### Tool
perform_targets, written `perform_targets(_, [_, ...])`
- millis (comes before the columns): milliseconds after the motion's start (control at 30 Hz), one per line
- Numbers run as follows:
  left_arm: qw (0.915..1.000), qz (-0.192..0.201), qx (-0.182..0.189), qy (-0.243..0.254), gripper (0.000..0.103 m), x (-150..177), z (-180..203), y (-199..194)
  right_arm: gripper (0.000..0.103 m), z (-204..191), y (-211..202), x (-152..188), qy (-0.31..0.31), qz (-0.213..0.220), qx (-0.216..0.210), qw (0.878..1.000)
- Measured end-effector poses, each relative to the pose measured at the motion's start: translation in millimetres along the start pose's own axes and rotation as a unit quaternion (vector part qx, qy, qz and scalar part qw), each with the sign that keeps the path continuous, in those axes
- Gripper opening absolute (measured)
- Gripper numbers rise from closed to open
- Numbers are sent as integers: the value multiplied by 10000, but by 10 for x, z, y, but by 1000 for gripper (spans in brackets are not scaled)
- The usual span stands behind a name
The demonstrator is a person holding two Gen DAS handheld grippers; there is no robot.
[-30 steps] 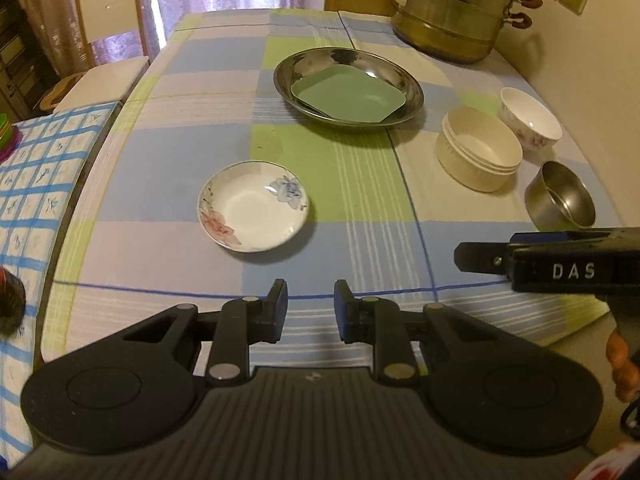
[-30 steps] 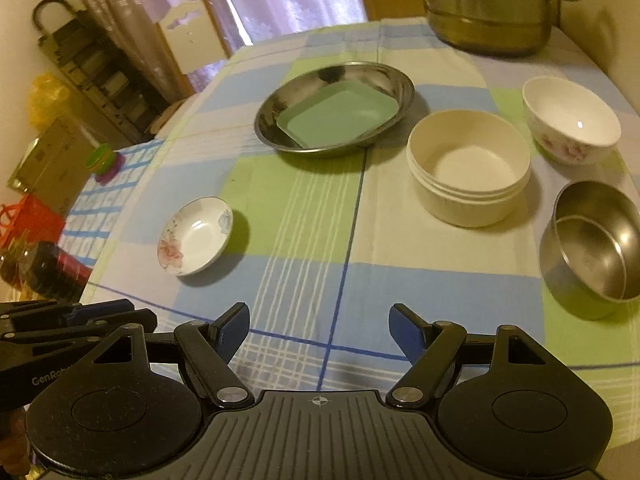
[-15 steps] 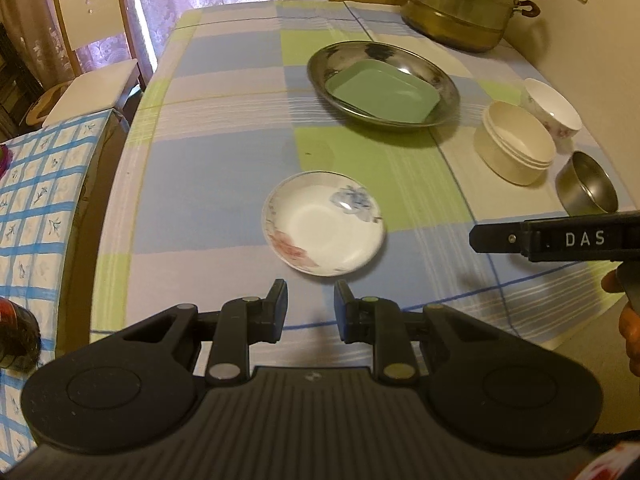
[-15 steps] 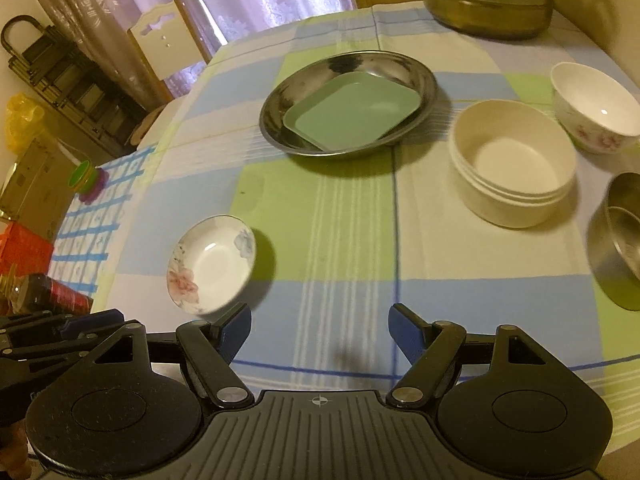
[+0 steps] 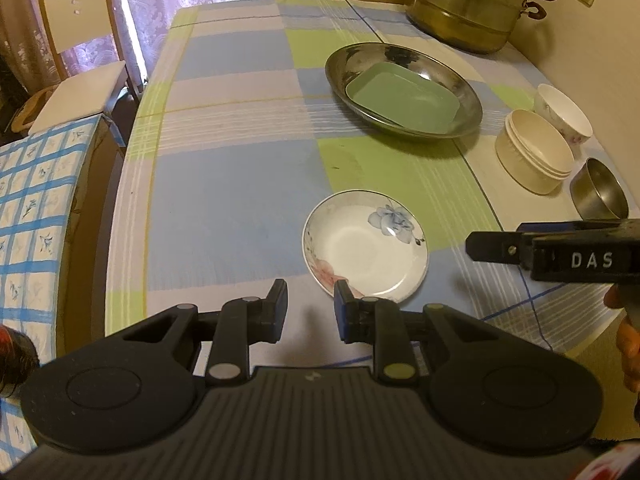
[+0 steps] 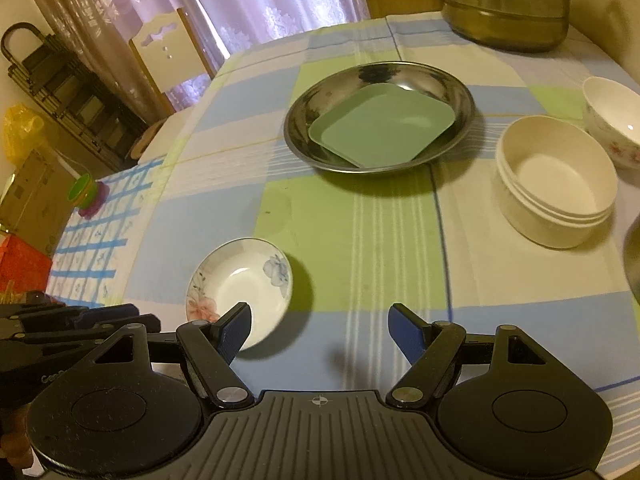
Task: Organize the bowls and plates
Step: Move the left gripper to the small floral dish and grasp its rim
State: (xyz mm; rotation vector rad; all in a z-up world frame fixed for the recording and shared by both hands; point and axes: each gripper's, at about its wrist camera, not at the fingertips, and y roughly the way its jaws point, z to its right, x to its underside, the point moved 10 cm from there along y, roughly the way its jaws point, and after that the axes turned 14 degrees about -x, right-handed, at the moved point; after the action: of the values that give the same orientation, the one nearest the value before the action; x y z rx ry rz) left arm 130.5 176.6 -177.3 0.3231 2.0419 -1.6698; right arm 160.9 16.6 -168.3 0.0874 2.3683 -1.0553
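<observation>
Both my grippers have closed in on the floral saucer (image 5: pixel 366 246), left gripper (image 5: pixel 310 308) narrowly parted, right gripper (image 6: pixel 320 330) spread wide, neither holding anything, pickup apparently next.

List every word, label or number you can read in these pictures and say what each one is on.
"DAS": white letters on the side of the right gripper, seen in the left wrist view.
Pale lettering on the left gripper, at the left edge of the right wrist view: cut off and too blurred to read.
No other text is readable.
</observation>
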Motion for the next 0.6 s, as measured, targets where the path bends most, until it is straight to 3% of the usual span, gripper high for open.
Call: perform_targets(600, [9991,-103,369,201,22,-173,34,334,55,-50,413,-4,81,-193,224,9995])
